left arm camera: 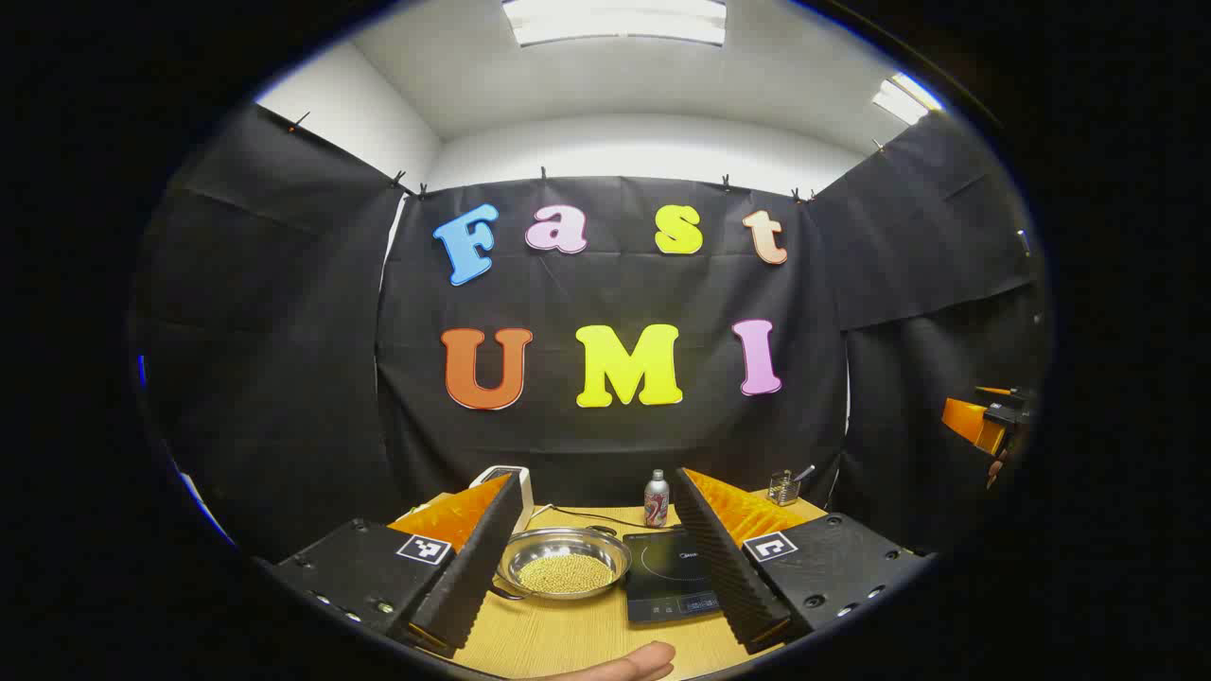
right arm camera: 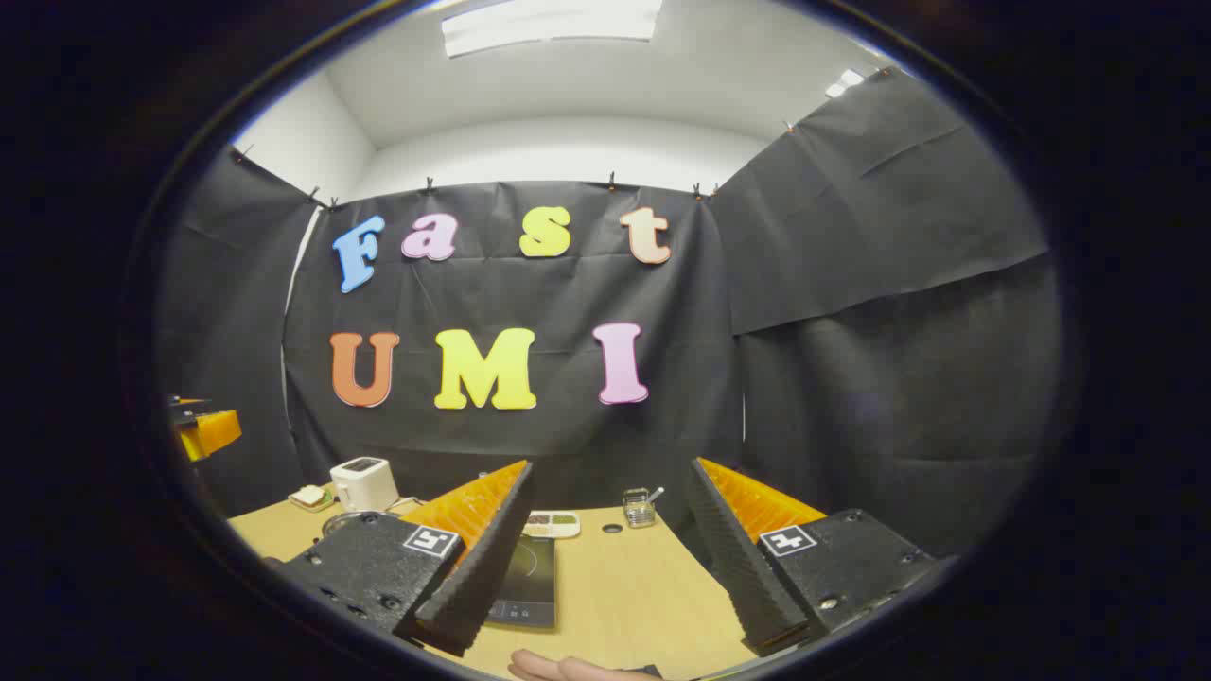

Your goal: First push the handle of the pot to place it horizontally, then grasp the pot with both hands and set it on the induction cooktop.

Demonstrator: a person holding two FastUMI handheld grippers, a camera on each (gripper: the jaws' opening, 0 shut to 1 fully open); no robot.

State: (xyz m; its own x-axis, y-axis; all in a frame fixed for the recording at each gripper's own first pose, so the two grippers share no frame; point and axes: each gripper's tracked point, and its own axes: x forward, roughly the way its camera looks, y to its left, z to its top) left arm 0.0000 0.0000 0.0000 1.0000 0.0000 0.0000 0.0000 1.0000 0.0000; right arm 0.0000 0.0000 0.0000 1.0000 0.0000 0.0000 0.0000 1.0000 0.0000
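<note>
While my left gripper and right gripper hang wide and hold nothing, the pot sits on the table, just beside the cooktop. Pushing the handle and lifting are not done yet.

Black cloth walls surround a wooden table; white ceiling above holds bright panel lights.
</note>
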